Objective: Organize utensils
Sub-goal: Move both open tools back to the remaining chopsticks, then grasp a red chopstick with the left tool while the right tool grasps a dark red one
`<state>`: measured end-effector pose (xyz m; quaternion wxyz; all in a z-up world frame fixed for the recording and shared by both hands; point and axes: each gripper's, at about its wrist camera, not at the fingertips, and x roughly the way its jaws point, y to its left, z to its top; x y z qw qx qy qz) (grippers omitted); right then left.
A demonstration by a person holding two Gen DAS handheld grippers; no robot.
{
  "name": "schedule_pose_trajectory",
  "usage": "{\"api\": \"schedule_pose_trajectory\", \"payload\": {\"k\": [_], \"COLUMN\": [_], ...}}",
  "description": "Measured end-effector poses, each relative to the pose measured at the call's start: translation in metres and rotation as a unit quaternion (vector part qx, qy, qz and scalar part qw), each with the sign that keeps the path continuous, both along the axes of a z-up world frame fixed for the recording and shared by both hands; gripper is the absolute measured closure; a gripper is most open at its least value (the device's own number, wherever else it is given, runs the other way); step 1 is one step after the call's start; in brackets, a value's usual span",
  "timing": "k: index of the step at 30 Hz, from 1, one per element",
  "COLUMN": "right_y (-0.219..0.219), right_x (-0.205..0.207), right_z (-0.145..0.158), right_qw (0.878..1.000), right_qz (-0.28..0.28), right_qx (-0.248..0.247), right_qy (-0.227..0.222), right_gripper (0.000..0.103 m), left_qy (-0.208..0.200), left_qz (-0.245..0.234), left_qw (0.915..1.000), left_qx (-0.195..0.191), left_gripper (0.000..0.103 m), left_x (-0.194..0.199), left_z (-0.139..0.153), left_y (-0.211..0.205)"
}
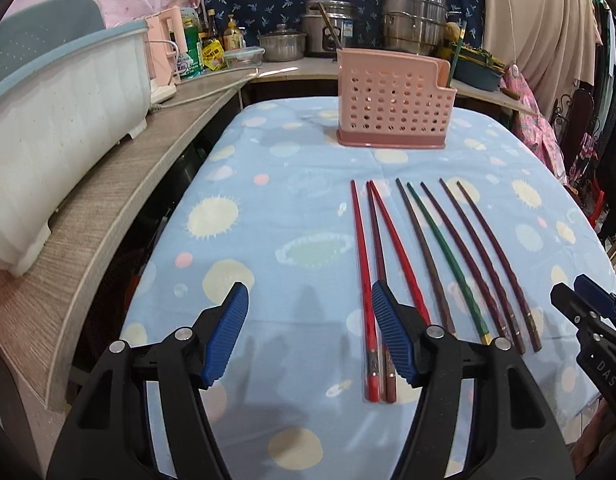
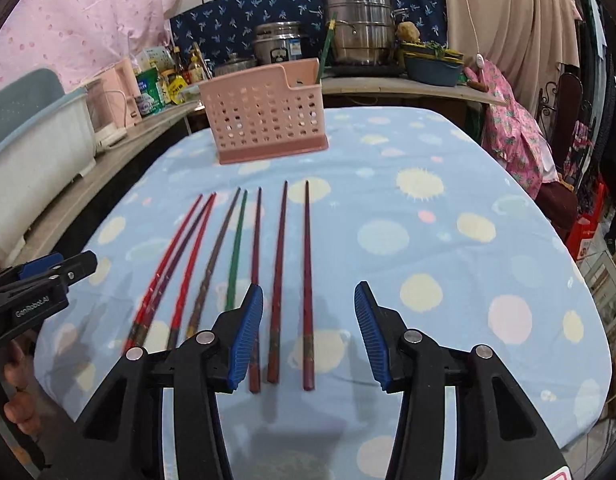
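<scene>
Both claws, left claw [image 1: 308, 336] and right claw [image 2: 308, 336], hover released and empty above the near ends of the chopsticks [image 2: 275, 280] lying on the tabletop [image 2: 448, 248]. Nothing grasped yet; next, pinch one and carry it to the far pink holder [image 2: 263, 120].
</scene>
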<state>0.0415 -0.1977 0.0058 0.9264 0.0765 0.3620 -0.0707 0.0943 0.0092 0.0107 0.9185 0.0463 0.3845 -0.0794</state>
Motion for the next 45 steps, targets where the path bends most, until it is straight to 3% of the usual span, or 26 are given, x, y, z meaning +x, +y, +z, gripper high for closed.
{"api": "schedule_pose_trajectory", "payload": {"k": [18, 45], "right_y": [-0.001, 0.007], "right_x": [-0.001, 0.0], "right_z": [-0.031, -0.039], "right_qw": [0.999, 0.999], "right_qz": [0.002, 0.01], "right_qx": [0.02, 0.02], "right_qy": [0.029, 0.036], "right_gripper": [0.084, 0.088], "left_qy": [0.031, 0.072], "left_qz": [-0.006, -0.006], "left_qw": [0.9995, 0.9973], "left_qx": [-0.001, -0.006], "left_gripper": [0.042, 0.045], "left_x": [-0.008, -0.005], "left_z": [-0.027, -0.054], "left_y": [-0.007, -0.008]}}
